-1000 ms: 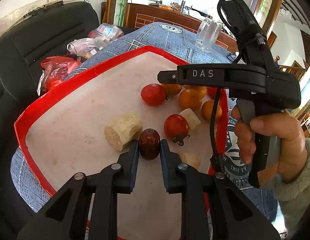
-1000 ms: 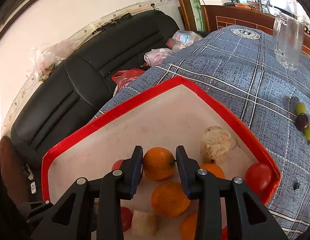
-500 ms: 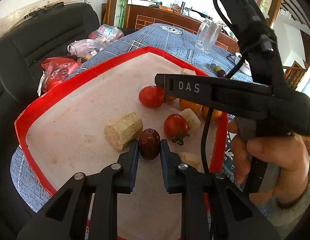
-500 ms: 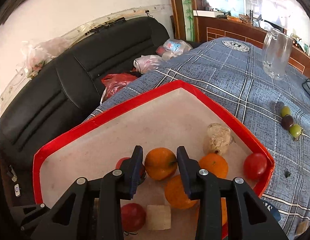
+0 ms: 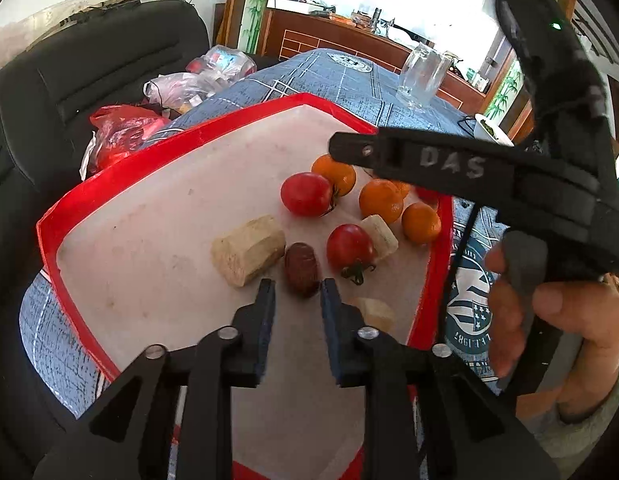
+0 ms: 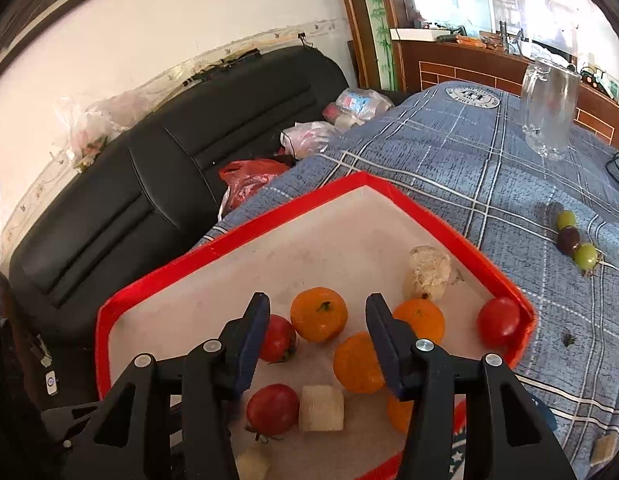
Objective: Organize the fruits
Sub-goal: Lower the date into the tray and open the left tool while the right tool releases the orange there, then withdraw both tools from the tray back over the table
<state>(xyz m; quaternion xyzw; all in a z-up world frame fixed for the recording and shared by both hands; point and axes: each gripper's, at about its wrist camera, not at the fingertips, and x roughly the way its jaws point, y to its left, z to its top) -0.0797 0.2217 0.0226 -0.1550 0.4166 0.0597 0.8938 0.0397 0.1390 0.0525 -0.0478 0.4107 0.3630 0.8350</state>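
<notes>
Both drops look done: left gripper point(image 5: 295, 294) jaws just spread off the date point(image 5: 302, 269), right gripper point(image 6: 315, 322) jaws just spread off the orange point(image 6: 318, 313), both in the red tray point(image 6: 213, 249). Left: three grapes point(image 6: 574, 240) on the desk.

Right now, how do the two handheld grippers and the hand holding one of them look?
Both are black plastic. The left gripper and the right gripper have flat dark pads and silver rivets on the finger linkages. The right one's body bears white letters "DAS" and carries a black cable. The hand has a pale fleece cuff.
</notes>
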